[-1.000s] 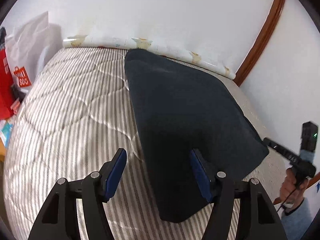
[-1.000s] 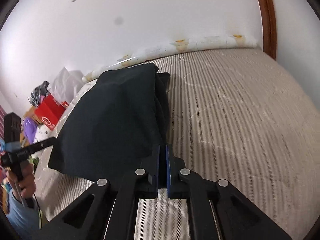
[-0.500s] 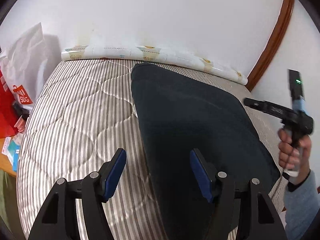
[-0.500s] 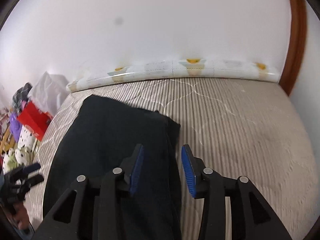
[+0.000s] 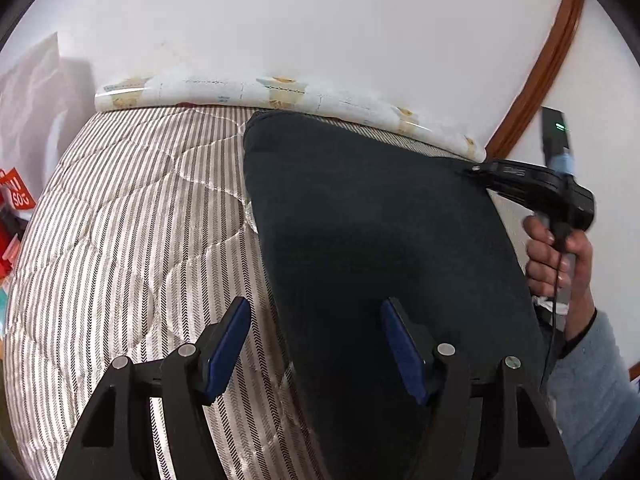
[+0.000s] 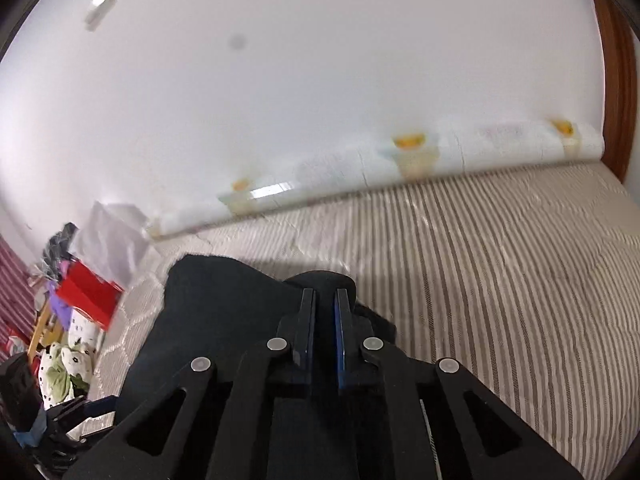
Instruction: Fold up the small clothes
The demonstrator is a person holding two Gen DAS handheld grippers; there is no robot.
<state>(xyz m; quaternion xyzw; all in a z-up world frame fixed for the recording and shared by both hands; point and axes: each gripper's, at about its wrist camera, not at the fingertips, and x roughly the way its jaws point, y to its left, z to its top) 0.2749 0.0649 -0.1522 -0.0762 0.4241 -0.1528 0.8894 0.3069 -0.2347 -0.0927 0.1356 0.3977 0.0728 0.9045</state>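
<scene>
A dark navy garment (image 5: 380, 240) lies flat on the striped mattress (image 5: 120, 240), folded into a long panel that runs away from me. My left gripper (image 5: 316, 344) is open above the garment's near left edge, one pad over the mattress and the other over the cloth, and holds nothing. At the garment's far right corner my right gripper (image 5: 476, 169) has its tip on the cloth, with a person's hand (image 5: 560, 248) on its handle. In the right wrist view the right gripper (image 6: 323, 300) is shut, pinching a raised fold of the garment (image 6: 224, 312).
A rolled printed mat (image 5: 280, 92) lies along the white wall at the head of the mattress. A brown wooden door frame (image 5: 540, 68) stands at the right. Red bags, a white bag and soft toys (image 6: 86, 292) crowd the floor beside the bed's left edge.
The right gripper travelled from the garment's near edge to its far right corner, opening on the way and shutting there. My left gripper drifted slightly and stayed open.
</scene>
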